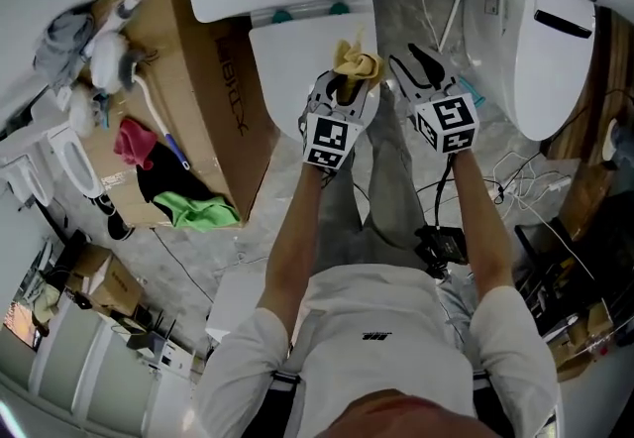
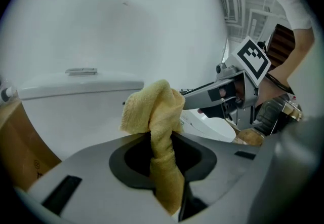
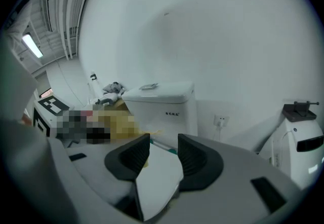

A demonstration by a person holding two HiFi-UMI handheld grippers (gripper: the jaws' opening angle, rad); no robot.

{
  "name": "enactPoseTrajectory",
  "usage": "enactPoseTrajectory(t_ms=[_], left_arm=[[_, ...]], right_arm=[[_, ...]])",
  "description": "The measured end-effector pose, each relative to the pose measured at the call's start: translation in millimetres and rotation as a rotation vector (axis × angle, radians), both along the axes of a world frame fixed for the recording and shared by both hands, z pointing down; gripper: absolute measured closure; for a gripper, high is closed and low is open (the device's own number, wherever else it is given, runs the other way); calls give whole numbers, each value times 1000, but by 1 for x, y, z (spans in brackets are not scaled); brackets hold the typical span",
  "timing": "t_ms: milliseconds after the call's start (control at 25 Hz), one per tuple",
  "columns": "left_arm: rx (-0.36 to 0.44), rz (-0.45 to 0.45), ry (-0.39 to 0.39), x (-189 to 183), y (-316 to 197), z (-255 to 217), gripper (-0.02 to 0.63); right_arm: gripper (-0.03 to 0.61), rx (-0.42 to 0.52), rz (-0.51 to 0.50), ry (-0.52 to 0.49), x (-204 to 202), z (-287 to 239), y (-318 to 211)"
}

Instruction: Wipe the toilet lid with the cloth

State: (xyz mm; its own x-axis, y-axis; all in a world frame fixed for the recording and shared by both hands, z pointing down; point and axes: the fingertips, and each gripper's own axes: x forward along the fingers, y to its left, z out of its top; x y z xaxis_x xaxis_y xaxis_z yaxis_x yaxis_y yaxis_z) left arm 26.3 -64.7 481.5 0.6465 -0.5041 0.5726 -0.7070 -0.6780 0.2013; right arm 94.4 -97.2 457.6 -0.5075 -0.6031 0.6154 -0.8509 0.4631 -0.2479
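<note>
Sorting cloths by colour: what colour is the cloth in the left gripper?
Yellow; the cloth shows best in the left gripper view.

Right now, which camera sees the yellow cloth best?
The left gripper view: the cloth fills the middle, pinched in the left hand-held gripper. The head view shows it small, from above; the right gripper view only a yellow blur.
</note>
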Motion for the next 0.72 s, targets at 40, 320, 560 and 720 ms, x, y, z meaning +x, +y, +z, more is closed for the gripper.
enactPoseTrajectory(t_ms=[40, 320, 560, 720], left_arm=[[-9, 3, -1, 1, 1, 8, 509], [-56, 4, -4, 7, -4, 60, 509], [-81, 35, -15, 18, -15, 102, 509], [-91, 66, -23, 29, -21, 129, 509]], right_arm=[[390, -4, 2, 4, 1, 7, 1], [390, -39, 3, 29, 4, 55, 6], [390, -58, -6, 40, -1, 91, 6], [390, -60, 19, 43, 3, 111, 2]])
